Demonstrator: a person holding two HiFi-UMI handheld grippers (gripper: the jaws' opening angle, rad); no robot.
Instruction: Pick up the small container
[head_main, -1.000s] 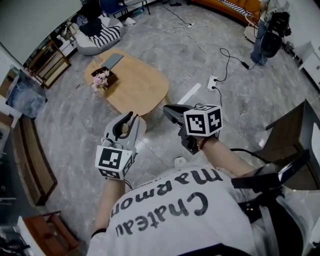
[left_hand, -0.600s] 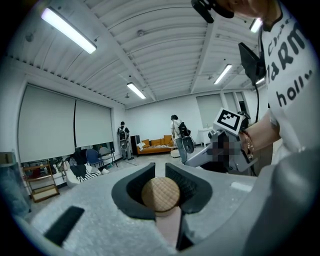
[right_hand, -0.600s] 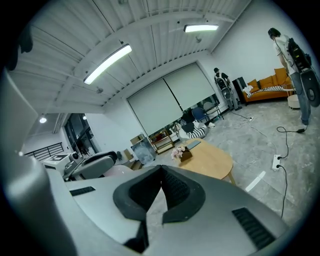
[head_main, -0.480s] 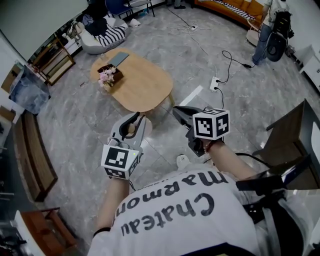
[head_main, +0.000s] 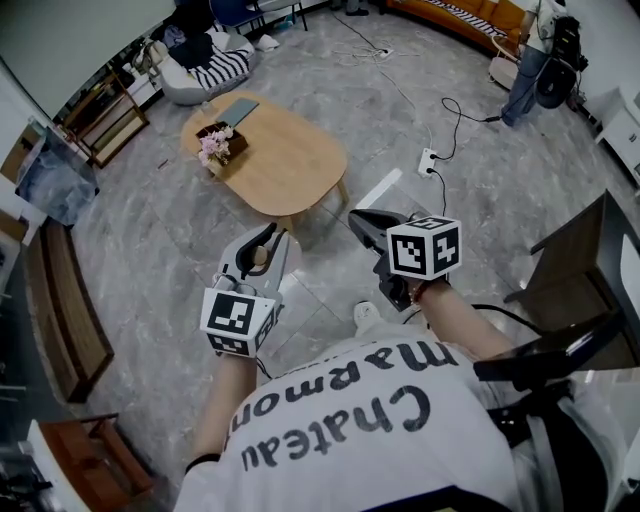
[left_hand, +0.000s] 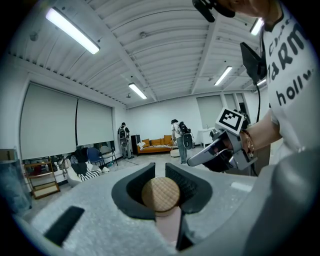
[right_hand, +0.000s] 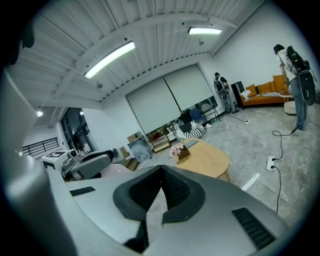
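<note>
The small container (left_hand: 161, 194) has a round cork-like lid and a pale pink body. It sits between the dark pads of my left gripper (left_hand: 160, 168), which is shut on it. From the head view the left gripper (head_main: 270, 232) hangs over the grey floor, just short of the oval wooden table (head_main: 290, 165), with the container's lid (head_main: 260, 257) showing between its jaws. My right gripper (head_main: 356, 216) is level with it to the right, its jaws shut and empty. In its own view the right gripper (right_hand: 160, 168) has touching tips and points toward the table (right_hand: 207, 157).
A box of pink flowers (head_main: 215, 145) and a dark flat slab (head_main: 238, 110) lie on the table's far end. A power strip (head_main: 427, 160) with cables lies on the floor. A person (head_main: 530, 60) stands far right. Dark furniture (head_main: 590, 260) is at right, a bench (head_main: 60, 310) at left.
Both grippers have shifted a little to the right in the head view, moving level over the floor. The container stays in the left jaws. The right jaws stay shut.
</note>
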